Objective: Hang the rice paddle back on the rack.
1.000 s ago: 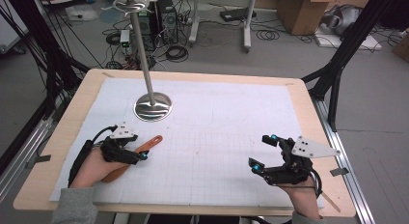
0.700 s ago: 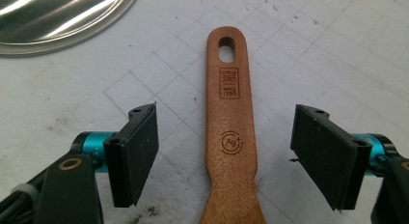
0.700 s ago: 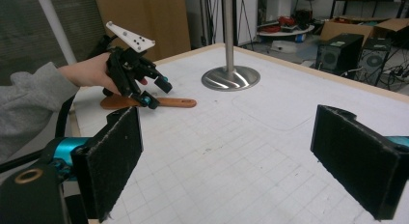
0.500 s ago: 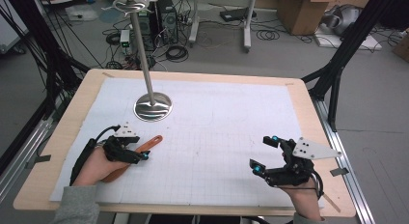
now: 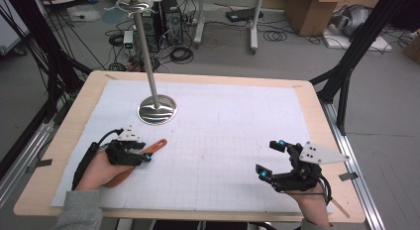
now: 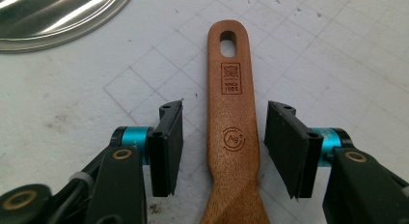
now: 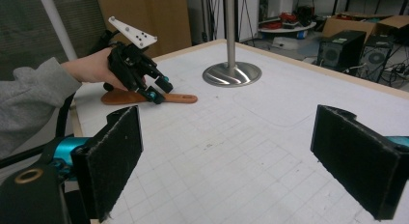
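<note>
A wooden spatula point(image 5: 154, 145) lies flat on the white grid mat at the front left, its handle end with a hanging hole point(image 6: 227, 42) pointing toward the metal stand. My left gripper point(image 5: 143, 154) is low over it, open, with one jaw on each side of the handle point(image 6: 234, 137) and a small gap at both sides. In the right gripper view the same spatula point(image 7: 178, 98) shows beyond the left gripper point(image 7: 154, 89). My right gripper point(image 5: 271, 158) hovers open at the front right with nothing between its jaws.
A metal stand with a round shiny base point(image 5: 157, 110) and a tall pole point(image 5: 145, 46) rises at the mat's back left. The wooden table edge point(image 5: 208, 77) frames the mat. Cables, cardboard boxes and equipment crowd the floor beyond.
My left gripper has crept slightly forward along the spatula handle. The right gripper has barely moved.
</note>
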